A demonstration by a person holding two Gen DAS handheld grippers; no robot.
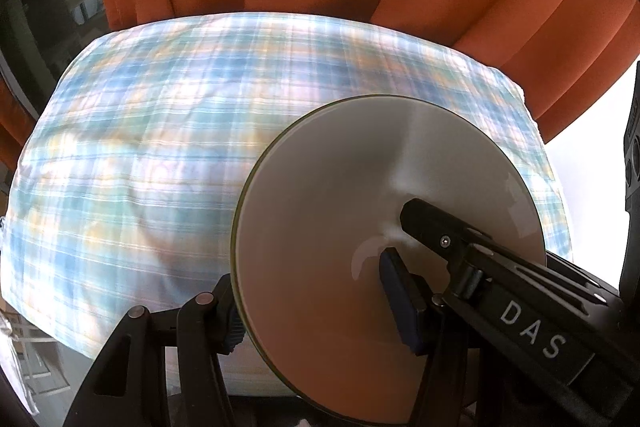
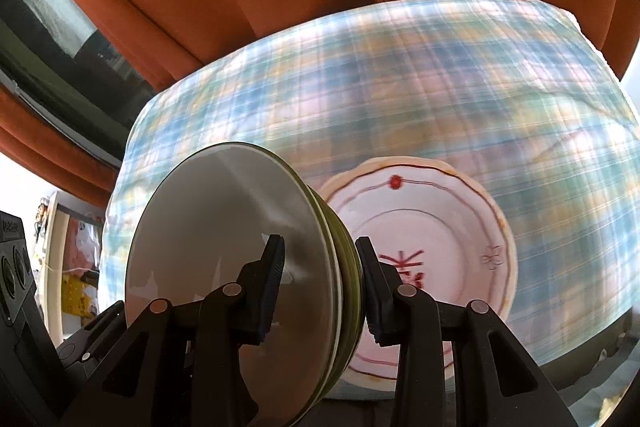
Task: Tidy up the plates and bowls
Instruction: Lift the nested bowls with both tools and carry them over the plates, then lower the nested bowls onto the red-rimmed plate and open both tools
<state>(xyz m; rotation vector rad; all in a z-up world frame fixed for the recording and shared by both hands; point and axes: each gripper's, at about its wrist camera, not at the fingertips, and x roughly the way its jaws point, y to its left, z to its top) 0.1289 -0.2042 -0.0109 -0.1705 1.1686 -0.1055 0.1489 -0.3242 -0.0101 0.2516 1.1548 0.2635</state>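
Plaid tablecloth (image 2: 440, 87), bowl stack (image 2: 224, 247) clamped in right tool (image 2: 320, 267)

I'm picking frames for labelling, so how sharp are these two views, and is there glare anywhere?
Left wrist: plaid cloth smeared, held bowls sharp with a glare streak. Right wrist: cloth and patterned plate blurred, both grippers crisp, white window light blown out at the edges.

black tool (image 2: 320, 287), silver rivets

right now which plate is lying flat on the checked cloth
The white scalloped plate with red markings lies flat on the cloth. The green-rimmed plate is held up on edge by the right tool.
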